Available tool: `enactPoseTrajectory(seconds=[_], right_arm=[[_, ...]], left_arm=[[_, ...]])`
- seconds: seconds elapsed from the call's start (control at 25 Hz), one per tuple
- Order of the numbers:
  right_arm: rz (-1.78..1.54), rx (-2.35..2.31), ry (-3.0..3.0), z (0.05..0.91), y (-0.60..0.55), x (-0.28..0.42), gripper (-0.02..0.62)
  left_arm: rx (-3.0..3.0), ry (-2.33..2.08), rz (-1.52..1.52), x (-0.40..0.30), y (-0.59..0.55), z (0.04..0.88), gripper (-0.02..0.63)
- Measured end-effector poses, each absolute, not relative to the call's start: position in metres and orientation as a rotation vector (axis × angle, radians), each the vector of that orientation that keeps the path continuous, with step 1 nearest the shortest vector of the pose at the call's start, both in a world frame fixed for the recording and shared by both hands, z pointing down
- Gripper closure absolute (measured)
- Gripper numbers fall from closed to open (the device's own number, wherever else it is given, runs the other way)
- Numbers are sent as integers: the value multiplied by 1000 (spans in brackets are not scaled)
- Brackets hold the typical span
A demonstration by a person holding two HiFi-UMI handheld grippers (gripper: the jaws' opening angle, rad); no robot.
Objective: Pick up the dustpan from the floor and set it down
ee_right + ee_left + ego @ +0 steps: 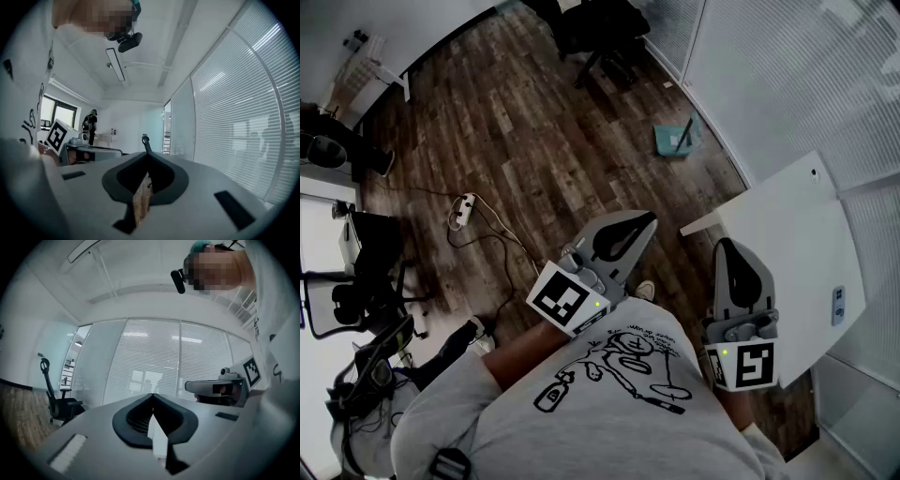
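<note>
Dustpan [677,139]: teal, lying on the wooden floor [525,131] close to the foot of the glass wall [787,66]. We find it well apart from both grippers and touched by neither.

Left gripper [648,221]: held level in front of the person's chest, above the floor, with its marker cube [570,300] toward the body. In the left gripper view we see the jaws pressed together at their tips, with nothing between them.

Right gripper [724,243]: held level beside the left one, seen in the head view against the near edge of the white table [806,244]. In the right gripper view we see its jaws likewise pressed together and empty.

Table: white, at the person's right, next to the glass wall. We note a small grey item [837,305] near its right edge, too small to identify.

Power strip [464,208]: white, on the floor to the left of the grippers, with dark cables [502,246] trailing from it.

Office chairs [598,33]: dark, at the far end of the floor, beyond the dustpan.

T-shirt [609,412]: grey with a black line drawing, worn by the person holding the grippers.

Second person [90,124]: standing far off in the right gripper view, in dark clothing. We cannot make out more.
</note>
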State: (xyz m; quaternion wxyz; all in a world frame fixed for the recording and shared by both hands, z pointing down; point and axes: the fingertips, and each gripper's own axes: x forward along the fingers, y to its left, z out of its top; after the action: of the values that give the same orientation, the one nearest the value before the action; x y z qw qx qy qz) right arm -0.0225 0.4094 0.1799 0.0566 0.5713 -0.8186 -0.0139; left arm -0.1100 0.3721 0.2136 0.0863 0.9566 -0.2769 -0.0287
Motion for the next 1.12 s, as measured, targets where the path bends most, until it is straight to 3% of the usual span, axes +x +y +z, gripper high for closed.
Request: enactPoseTrajectory(seconds=[1.12], right_arm=[[52, 1783, -2447, 205, 408, -85, 591]], left_arm=[[2816, -777, -79, -179, 375, 238, 604]])
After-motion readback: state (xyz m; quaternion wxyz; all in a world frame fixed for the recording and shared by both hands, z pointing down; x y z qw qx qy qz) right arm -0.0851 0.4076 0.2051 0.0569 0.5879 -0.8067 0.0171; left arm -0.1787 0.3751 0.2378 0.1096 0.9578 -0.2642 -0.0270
